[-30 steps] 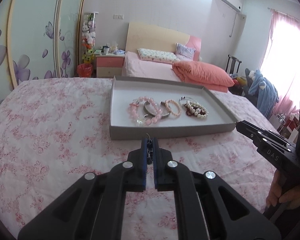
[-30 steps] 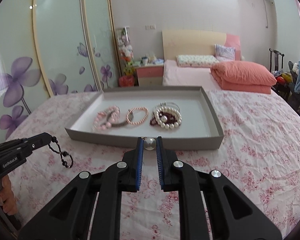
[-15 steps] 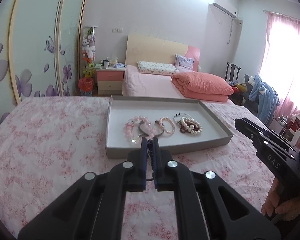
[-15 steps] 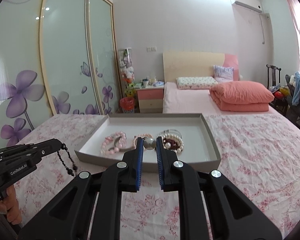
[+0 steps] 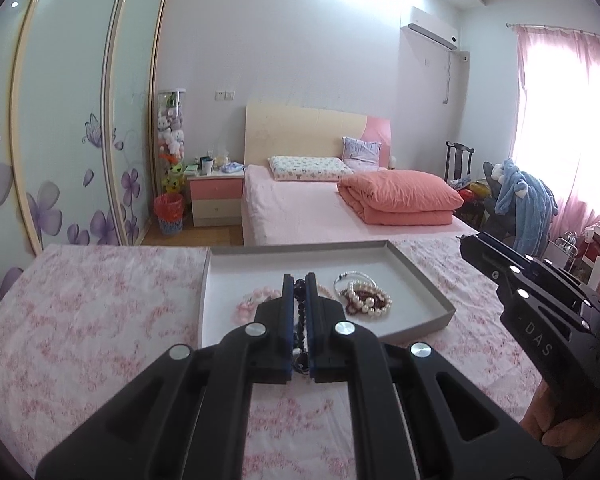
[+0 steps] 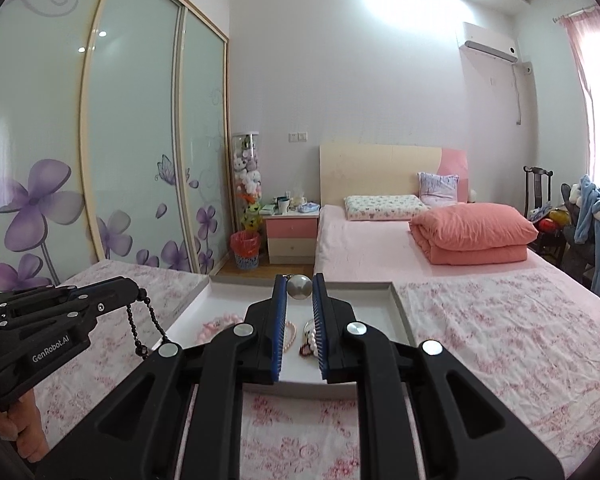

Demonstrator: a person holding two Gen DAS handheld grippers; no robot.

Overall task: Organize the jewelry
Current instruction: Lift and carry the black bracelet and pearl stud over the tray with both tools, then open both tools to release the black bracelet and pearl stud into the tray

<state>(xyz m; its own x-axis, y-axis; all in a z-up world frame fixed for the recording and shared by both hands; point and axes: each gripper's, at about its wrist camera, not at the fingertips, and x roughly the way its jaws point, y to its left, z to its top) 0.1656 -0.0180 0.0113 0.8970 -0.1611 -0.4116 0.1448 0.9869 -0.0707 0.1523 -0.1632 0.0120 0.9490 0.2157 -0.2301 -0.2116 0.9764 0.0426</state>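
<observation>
My left gripper (image 5: 299, 280) has its jaws closed on a dark beaded strand (image 6: 146, 322), which in the left wrist view runs down the narrow slot between the blue pads and in the right wrist view hangs in a loop from the tips above the flowered bedspread (image 5: 92, 320). My right gripper (image 6: 300, 282) has its jaws clamped on a large silvery pearl (image 6: 299, 287), held right at the tips. Both are raised over the near bed, in front of the grey tray (image 5: 428, 280) that lies on the bedspread. In the tray I see a pink bead bracelet (image 5: 247, 300) toward the left, partly hidden behind my left fingers, and a heap of white pearls with dark red beads (image 5: 366, 298) toward the middle. In the right wrist view a thin strand of small pale pink beads (image 6: 290, 334) shows between my fingers. A hand (image 6: 18, 424) grips the left handle at the frame's lower left.
</observation>
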